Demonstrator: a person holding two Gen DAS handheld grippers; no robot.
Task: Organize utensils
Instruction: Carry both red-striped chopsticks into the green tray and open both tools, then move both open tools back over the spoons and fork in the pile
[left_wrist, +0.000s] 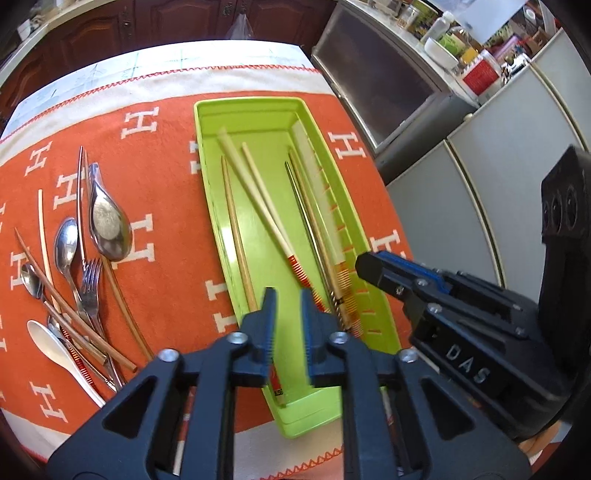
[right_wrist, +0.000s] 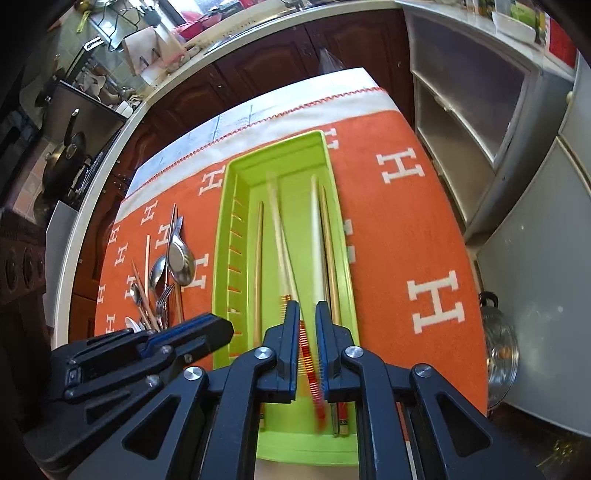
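Note:
A lime-green tray (left_wrist: 207, 155) (right_wrist: 221, 236) lies lengthwise on the orange cloth and holds several chopsticks. My left gripper (left_wrist: 289, 317) hovers over the tray's near end. Its jaws stand a little apart, and a cream chopstick with a red striped band (left_wrist: 258, 201) runs loose beneath the gap. My right gripper (right_wrist: 307, 328) is also slightly open over the tray. A blurred red-banded chopstick (right_wrist: 308, 354) sits between its pads with nothing pressing on it. Each gripper appears in the other's view: the right gripper (left_wrist: 373, 264) beside the tray's right wall, the left gripper (right_wrist: 218, 328) at its left.
Left of the tray lies a loose pile of utensils (left_wrist: 85, 280) (right_wrist: 162, 284): metal spoons, a fork, a white spoon and several chopsticks. The orange cloth (right_wrist: 399, 236) with white H letters covers the table. Grey cabinets (left_wrist: 461, 192) stand to the right, with a glass pot lid (right_wrist: 498, 347) by the table edge.

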